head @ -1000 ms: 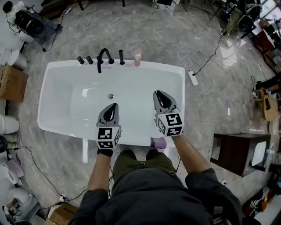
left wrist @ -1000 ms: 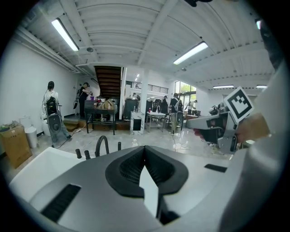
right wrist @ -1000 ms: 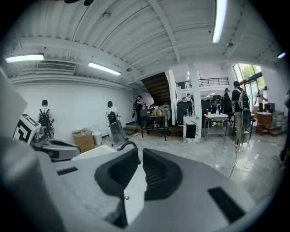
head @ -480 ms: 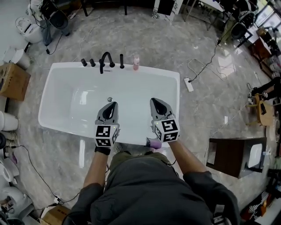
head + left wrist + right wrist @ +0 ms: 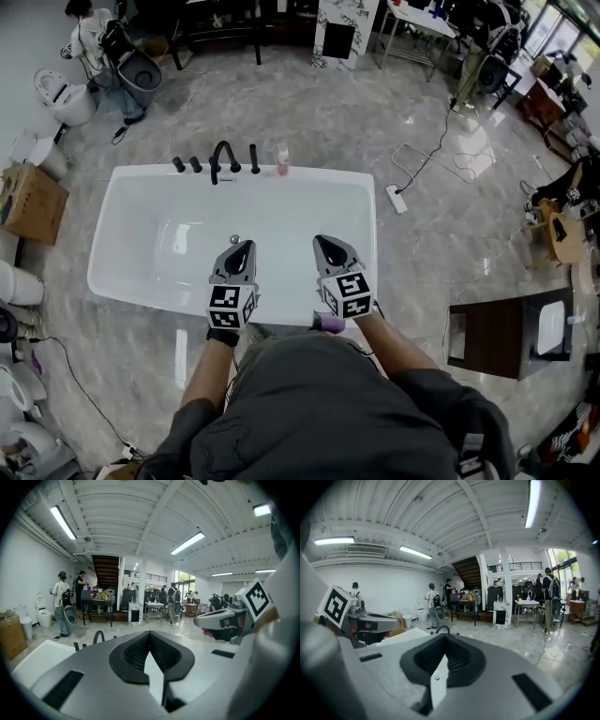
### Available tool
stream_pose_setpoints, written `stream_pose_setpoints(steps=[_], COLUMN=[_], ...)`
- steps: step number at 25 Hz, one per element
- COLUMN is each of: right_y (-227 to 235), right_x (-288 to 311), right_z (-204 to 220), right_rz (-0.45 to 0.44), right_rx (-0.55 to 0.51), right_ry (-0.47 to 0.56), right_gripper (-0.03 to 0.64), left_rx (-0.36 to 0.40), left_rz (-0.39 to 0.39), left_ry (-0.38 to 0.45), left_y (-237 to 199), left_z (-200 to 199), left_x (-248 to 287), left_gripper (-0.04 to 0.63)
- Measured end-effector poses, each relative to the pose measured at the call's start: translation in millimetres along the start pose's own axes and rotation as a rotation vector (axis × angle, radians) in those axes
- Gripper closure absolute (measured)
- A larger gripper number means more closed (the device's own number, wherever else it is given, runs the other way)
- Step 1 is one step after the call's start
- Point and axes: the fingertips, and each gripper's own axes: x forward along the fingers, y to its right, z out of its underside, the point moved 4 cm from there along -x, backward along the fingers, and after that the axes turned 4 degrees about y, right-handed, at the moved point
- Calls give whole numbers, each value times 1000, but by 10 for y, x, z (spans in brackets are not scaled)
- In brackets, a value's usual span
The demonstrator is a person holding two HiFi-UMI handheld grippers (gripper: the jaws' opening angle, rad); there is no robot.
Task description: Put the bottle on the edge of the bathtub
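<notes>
A small pink bottle stands upright on the far rim of the white bathtub, just right of the black faucet. Both grippers hover over the near part of the tub, far from the bottle. My left gripper is shut with nothing in it; in its own view the jaws meet. My right gripper is shut and empty too, its jaws closed in its own view. Each gripper shows at the side of the other's view: right gripper, left gripper.
Black tap handles line the far rim. On the marble floor lie a power strip and its cable, right of the tub. A dark cabinet stands at right, a cardboard box and toilets at left. People stand far back.
Both grippers have drawn back a little toward the tub's near rim. The head view has lifted and shows more of the room. The bottle has stayed on the far rim.
</notes>
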Motion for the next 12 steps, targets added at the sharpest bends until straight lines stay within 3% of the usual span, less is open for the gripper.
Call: stream_pose_setpoints(steps=[12], right_y=[26], right_x=[-192], right_z=[-52], right_rz=[2], right_rx=[-5], right_ry=[10], right_gripper=[616], left_rx=[7], left_rz=[17], left_ry=[5], left_y=[208], left_z=[-63], left_x=[-38], left_gripper=[594])
